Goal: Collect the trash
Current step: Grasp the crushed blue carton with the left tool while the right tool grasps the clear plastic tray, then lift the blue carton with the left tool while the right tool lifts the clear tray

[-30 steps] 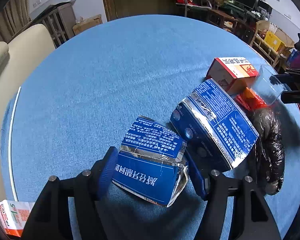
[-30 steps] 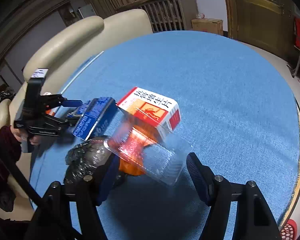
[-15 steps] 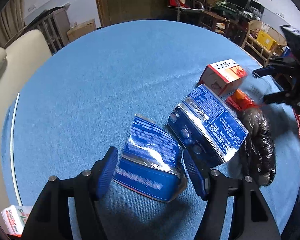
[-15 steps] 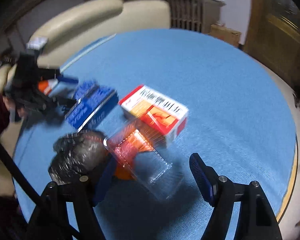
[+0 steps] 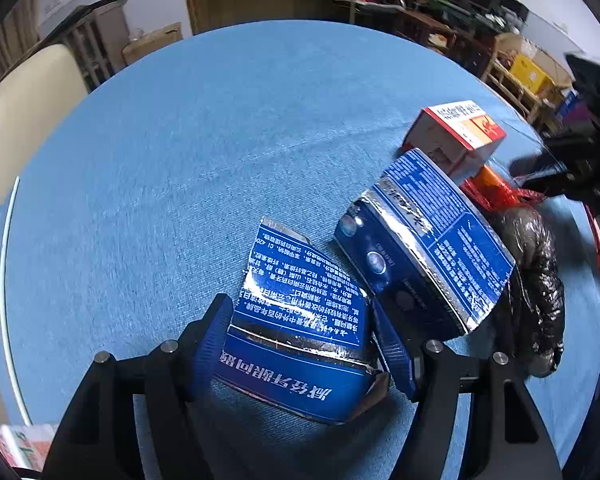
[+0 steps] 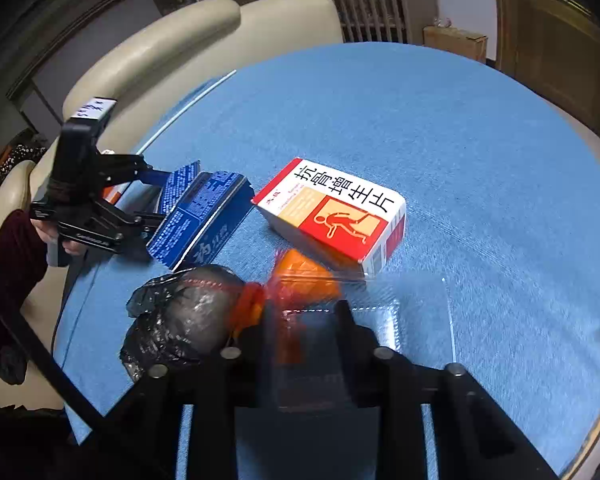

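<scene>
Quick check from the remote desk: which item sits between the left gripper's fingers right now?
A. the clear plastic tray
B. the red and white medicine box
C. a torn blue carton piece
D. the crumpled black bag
C: in the left wrist view the torn blue carton piece lies between the blue fingers of the left gripper, while the red and white medicine box and the crumpled black bag lie farther off on the blue table.

Carton (image 5: 300, 332) beside box (image 5: 424, 256), bag (image 5: 536, 280) beyond.
</scene>
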Available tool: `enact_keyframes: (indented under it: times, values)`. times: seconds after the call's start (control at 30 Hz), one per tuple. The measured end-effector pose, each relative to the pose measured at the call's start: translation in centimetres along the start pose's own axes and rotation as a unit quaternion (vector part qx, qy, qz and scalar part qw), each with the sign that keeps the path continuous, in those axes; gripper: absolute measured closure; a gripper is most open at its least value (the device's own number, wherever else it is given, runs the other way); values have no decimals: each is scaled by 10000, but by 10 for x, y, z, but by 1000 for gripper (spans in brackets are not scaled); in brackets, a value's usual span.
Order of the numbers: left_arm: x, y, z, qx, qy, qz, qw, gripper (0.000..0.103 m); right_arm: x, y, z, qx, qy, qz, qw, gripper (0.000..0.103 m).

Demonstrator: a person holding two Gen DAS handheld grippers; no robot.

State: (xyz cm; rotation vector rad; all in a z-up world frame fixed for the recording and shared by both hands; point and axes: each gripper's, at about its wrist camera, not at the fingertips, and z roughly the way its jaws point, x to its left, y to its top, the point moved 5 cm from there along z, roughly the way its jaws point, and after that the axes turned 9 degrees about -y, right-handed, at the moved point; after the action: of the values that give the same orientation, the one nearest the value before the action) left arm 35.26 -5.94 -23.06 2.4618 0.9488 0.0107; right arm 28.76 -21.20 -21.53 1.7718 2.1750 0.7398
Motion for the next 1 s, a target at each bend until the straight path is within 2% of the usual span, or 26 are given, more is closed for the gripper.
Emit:
enact_keyframes:
  times: [0.17, 0.23, 0.37, 0.53, 0.6, 0.73, 0.87, 0.9, 0.97, 1.0]
  values:
    - [-7, -18, -8, -202, 111, -195, 9995, 32, 6, -21, -17, -74, 33, 290, 9995, 85]
    - [-14, -27, -10, -227, 269, -232, 9991, 33, 7, -28, -17, -38, 25, 403, 9992, 89]
    - [-23, -45, -26, -472, 337, -519, 9970, 33, 5, -47, -27, -64, 93, 894, 9959, 89]
    - [-33, -68, -55, -892, 411, -1063, 9895, 34, 6, -71, -53, -323, 225, 1199, 9920, 89]
    - [-41, -79, -67, -1028, 481, -1148, 9869, 33, 4, -78, -64, -430, 151, 1230, 9914, 89]
    - [-69, -101, -93, -1284, 516, -1243, 9825, 33, -2, -89, -86, -601, 277, 1479, 9868, 89]
    - [-95, -108, -111, -1446, 526, -1121, 9817, 33, -11, -94, -111, -802, 144, 1572, 9842, 87]
    - [-101, -106, -115, -1485, 480, -1124, 9813, 33, -17, -92, -116, -885, 69, 1656, 9822, 85]
    - [-118, -104, -122, -1594, 388, -1131, 9799, 33, -26, -88, -119, -1003, -298, 1675, 9803, 71]
    - [-124, -104, -124, -1641, 359, -1130, 9793, 33, -32, -86, -122, -1013, -443, 1627, 9805, 44]
